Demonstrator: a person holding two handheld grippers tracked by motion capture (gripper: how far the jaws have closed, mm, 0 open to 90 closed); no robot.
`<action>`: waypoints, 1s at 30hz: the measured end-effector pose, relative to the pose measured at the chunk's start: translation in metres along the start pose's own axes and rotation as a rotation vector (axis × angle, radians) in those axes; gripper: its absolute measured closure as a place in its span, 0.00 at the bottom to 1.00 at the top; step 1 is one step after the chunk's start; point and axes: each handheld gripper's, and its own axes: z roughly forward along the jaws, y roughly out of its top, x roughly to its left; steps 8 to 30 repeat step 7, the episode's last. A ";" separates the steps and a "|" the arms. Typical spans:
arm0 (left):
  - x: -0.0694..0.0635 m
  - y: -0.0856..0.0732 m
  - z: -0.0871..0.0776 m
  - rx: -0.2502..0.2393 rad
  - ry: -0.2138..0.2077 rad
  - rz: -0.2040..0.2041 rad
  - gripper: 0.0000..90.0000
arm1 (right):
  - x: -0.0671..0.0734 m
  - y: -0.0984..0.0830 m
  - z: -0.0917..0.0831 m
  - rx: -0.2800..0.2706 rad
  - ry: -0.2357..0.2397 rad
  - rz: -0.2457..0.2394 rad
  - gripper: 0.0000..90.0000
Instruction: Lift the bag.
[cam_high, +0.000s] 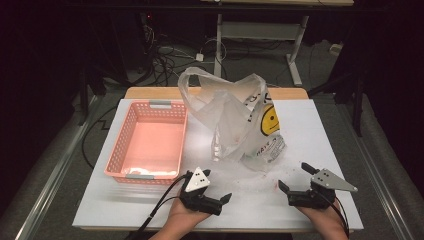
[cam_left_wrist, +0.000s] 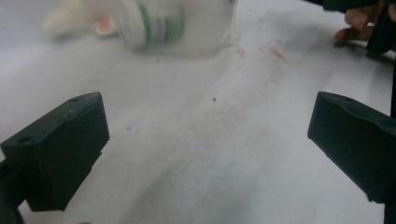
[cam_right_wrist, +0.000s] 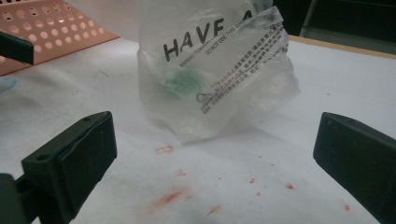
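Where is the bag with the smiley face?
In the high view the plastic bag stands near the middle of the white table, just right of the pink basket and beyond both grippers.

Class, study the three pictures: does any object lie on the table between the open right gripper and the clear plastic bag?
Nothing visible does. Between the right gripper and the clear plastic bag with the yellow smiley lies bare white table with a few red marks.

Dark room, grey floor (cam_high: 45, 165), tangled cables (cam_high: 167, 55)
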 end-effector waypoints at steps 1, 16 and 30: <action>0.000 0.000 -0.001 -0.009 0.007 0.005 0.00 | 0.000 0.000 0.000 0.000 -0.003 0.009 0.00; -0.001 -0.002 -0.001 -0.019 0.015 0.002 0.00 | 0.000 -0.001 0.000 -0.009 0.000 0.016 0.00; -0.001 -0.002 -0.001 -0.019 0.015 0.002 0.00 | 0.000 -0.001 0.000 -0.009 0.000 0.016 0.00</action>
